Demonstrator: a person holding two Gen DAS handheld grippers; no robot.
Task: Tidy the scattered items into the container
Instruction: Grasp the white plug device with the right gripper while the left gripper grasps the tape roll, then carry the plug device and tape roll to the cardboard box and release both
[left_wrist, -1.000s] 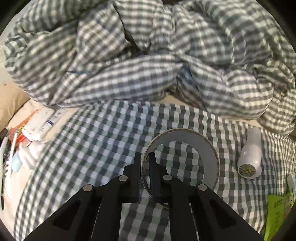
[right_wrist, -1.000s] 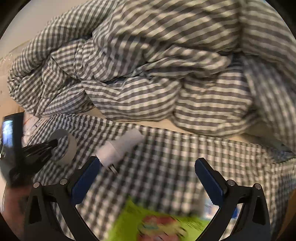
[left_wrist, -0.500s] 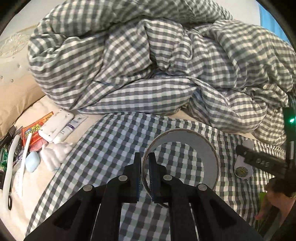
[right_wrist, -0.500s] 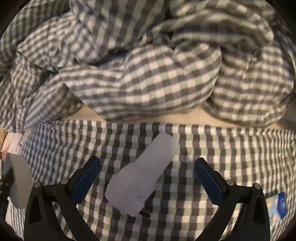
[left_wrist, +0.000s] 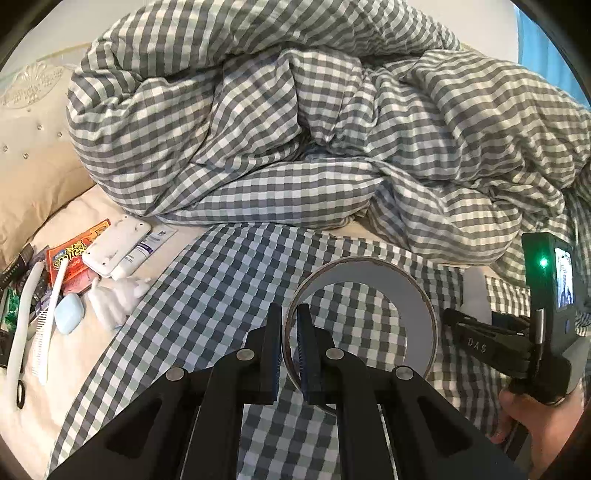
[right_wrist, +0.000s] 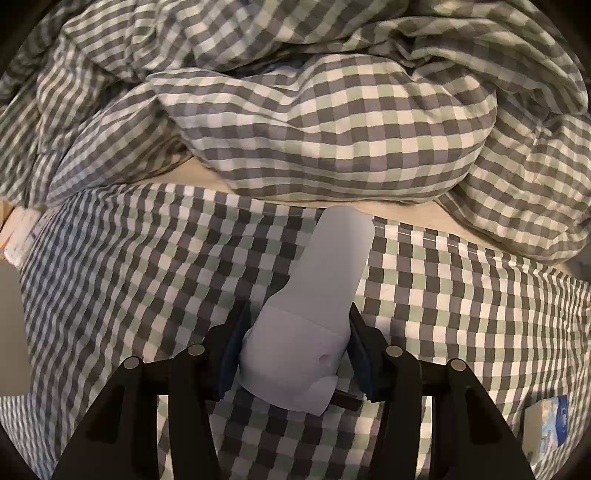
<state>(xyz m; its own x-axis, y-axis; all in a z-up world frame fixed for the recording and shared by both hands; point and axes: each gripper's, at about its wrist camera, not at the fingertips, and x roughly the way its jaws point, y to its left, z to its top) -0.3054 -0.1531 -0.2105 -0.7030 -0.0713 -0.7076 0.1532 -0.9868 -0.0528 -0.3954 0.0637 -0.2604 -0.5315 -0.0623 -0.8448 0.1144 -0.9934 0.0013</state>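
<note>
On a bed, a flat checked cloth (left_wrist: 229, 295) served as the landmark; above it, the left gripper (left_wrist: 290, 347) pinched the wall of a grey tape roll (left_wrist: 391, 291) — one finger inside the ring, one outside; at the cloth's far right part, the right gripper (right_wrist: 295, 354) had its pads pressed on both sides of a white plug-in device (right_wrist: 317, 317); left of the cloth lay scattered toiletries — a comb (left_wrist: 44, 332), a tube (left_wrist: 142, 254); behind it, a heaped checked duvet (left_wrist: 295, 122).
</note>
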